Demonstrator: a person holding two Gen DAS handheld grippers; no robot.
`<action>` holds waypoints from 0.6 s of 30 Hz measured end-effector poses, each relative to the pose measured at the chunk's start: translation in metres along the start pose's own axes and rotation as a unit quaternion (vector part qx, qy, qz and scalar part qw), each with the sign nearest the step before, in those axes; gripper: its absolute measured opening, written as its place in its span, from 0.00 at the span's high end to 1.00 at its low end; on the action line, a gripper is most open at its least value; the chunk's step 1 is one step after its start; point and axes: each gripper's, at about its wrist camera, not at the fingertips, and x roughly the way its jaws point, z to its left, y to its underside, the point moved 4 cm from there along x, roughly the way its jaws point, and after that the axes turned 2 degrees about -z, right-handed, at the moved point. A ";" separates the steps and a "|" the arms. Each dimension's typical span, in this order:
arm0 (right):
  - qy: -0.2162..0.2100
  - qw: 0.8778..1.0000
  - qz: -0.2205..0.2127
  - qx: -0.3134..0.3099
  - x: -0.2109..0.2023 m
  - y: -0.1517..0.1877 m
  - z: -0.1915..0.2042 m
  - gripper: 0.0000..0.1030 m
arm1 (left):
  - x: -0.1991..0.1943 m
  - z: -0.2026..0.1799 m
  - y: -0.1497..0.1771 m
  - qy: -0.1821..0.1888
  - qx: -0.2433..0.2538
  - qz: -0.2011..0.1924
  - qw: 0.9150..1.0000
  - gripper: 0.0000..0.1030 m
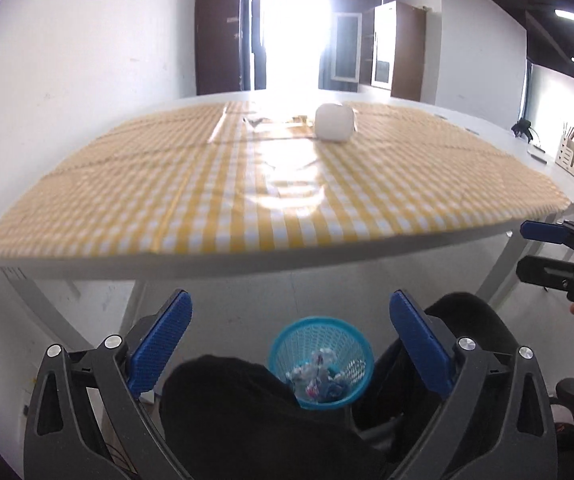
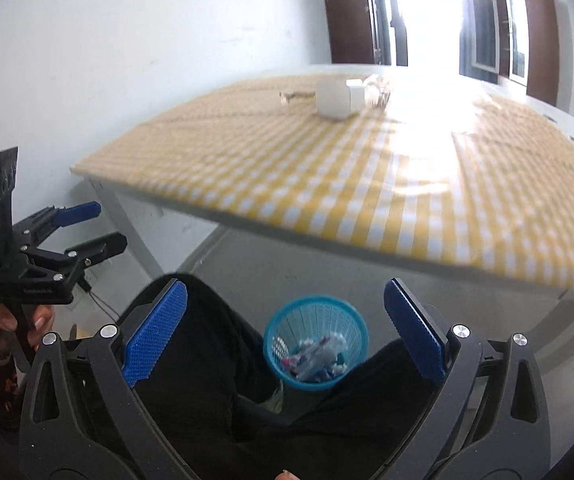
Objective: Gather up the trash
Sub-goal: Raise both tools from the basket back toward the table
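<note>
Both grippers empty above the trash basket

Left wrist view: left gripper (image 1: pixel 290 316) spread wide, empty, over the blue basket (image 1: pixel 287 340) of wrappers between the knees.
Right wrist view: right gripper (image 2: pixel 285 306) likewise wide; a white cup (image 2: pixel 335 98) and scraps wait on the checked tablecloth (image 2: pixel 327 184).

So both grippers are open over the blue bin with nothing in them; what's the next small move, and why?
Probably raise the right gripper toward the far end of the checked tablecloth, where small clutter lies by the white box. The blue bin already holds wrappers; the left gripper is open and empty too.
</note>
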 end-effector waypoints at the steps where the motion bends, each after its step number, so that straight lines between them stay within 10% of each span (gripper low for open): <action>1: 0.004 1.000 -0.006 -0.002 -0.001 -0.007 -0.002 0.08 | -0.001 0.000 -0.004 0.003 -0.004 -0.002 1.000 0.06; 18: 0.043 0.997 -0.058 0.011 0.034 -0.120 -0.034 0.08 | 0.026 0.023 -0.116 -0.011 0.044 -0.065 0.997 0.06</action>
